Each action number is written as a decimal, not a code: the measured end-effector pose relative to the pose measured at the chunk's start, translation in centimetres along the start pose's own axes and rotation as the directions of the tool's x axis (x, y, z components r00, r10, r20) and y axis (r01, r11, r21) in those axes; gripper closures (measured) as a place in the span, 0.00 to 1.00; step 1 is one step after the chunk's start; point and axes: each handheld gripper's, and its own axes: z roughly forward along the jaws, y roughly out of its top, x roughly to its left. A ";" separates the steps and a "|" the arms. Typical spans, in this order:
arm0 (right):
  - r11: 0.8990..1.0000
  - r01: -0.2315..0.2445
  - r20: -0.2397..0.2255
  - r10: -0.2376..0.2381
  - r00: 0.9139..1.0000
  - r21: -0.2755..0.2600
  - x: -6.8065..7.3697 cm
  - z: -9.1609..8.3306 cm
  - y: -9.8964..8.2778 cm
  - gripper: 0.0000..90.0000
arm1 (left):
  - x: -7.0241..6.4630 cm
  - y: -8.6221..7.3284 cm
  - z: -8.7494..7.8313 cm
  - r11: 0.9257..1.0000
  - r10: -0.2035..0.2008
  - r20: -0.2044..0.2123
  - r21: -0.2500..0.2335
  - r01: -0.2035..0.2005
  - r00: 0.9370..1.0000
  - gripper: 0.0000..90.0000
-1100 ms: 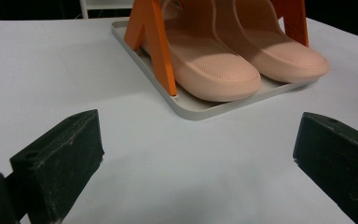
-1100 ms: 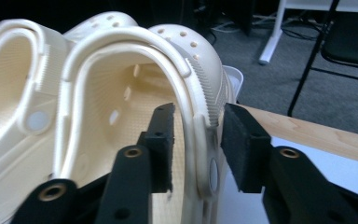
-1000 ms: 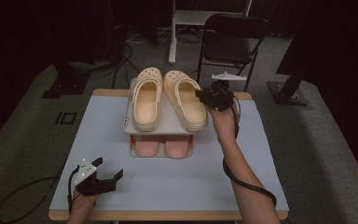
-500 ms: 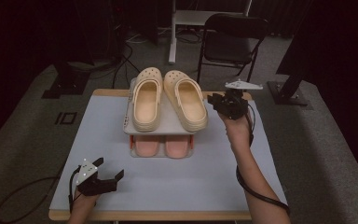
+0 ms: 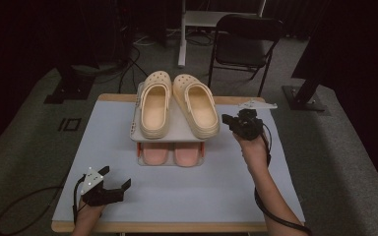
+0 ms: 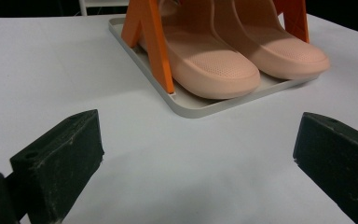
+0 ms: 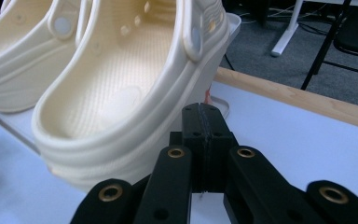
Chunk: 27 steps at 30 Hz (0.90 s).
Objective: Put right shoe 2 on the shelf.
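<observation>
Two cream clogs lie side by side on the top shelf of a small rack at the table's middle. Two pink slippers sit on the tray beneath. My right gripper hovers just right of the right clog, pointing at its side. Its jaws have just been closing and now stand shut with nothing between them. My left gripper rests open at the table's near left, facing the slippers from a distance.
Orange legs hold up the rack's top shelf. The table's wooden edge runs behind the rack. A black folding chair and cables stand on the floor beyond the table. A cable trails along the right forearm.
My right gripper has drawn back from the right clog, moving right and nearer, and its jaws have closed. The left gripper has kept still.
</observation>
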 end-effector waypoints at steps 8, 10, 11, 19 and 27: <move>1.000 0.000 -0.041 0.000 0.999 -0.002 0.8 -0.2 -0.8 1.00 | 0.0 0.0 0.1 1.000 0.001 0.002 0.002 -0.001 1.000 0.02; 1.000 -0.003 -0.047 0.003 0.999 -0.004 0.9 -0.1 -0.8 1.00 | 0.0 0.0 0.1 1.000 0.002 0.001 0.003 -0.002 1.000 0.02; 1.000 -0.013 -0.056 0.012 0.998 -0.006 0.9 -0.1 -0.8 1.00 | 0.0 0.0 0.1 1.000 0.001 0.002 0.003 -0.001 1.000 0.02; 1.000 0.005 -0.078 -0.005 0.997 0.003 2.2 0.9 -0.8 1.00 | -0.1 0.0 0.2 1.000 0.000 0.002 0.004 0.000 1.000 0.02; 1.000 0.002 -0.102 -0.002 0.995 0.004 3.3 2.1 -0.3 1.00 | 0.0 0.0 0.1 1.000 0.004 0.001 0.003 -0.004 1.000 0.02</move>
